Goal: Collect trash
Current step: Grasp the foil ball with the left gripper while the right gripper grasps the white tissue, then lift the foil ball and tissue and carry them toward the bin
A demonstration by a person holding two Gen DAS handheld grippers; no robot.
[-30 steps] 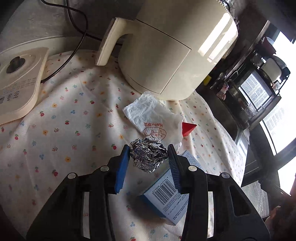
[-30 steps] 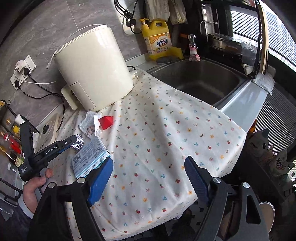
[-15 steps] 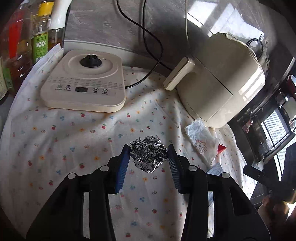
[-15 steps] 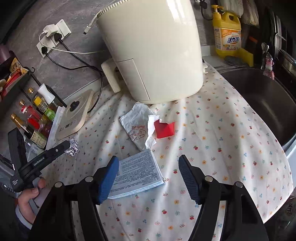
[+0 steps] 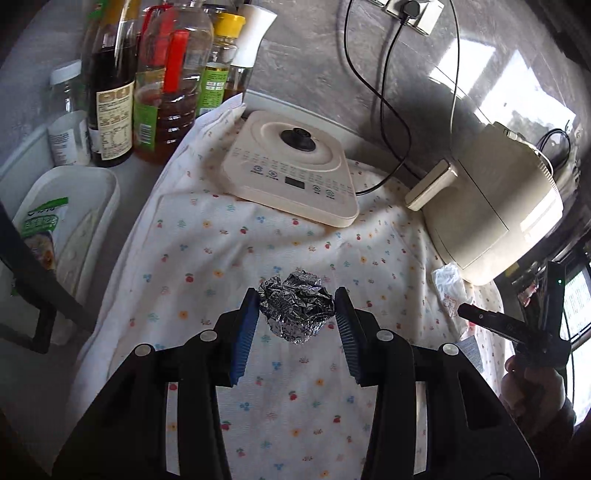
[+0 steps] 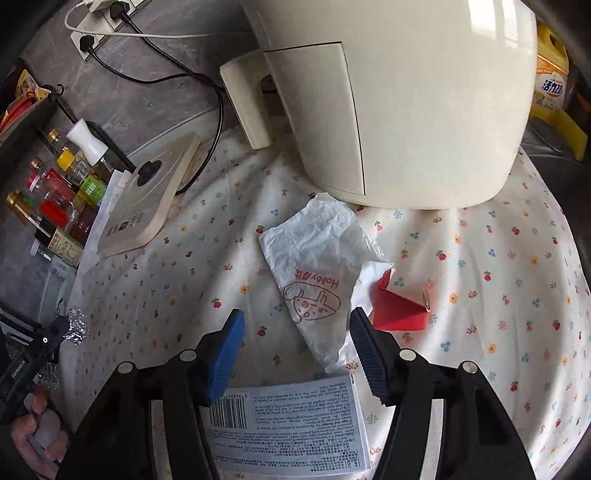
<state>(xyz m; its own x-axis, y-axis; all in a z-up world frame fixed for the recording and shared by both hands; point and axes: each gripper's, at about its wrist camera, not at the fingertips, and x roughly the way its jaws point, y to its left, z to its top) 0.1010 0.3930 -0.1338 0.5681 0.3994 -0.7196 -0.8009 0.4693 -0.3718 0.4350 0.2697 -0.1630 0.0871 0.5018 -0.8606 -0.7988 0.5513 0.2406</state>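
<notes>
Foil ball (image 5: 297, 310), crumpled, silver, pinched in left gripper (image 5: 295, 325) above the cloth's (image 5: 192, 236) left edge. Right gripper (image 6: 295, 343), jaws just been narrowing, nothing gripped, hangs over white wrapper (image 6: 314, 273) mid-cloth.

Grey marbled wall (image 5: 303, 74) with socket (image 5: 406, 11), flowered tablecloth (image 5: 207, 236), sunlit patches, window (image 5: 580, 299) right.

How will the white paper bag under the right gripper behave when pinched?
The paper bag looks thin and creased, so it is probably light and floppy, crumpling between the right gripper fingers. Lying flat on the cloth, it may slide before lifting.
</notes>
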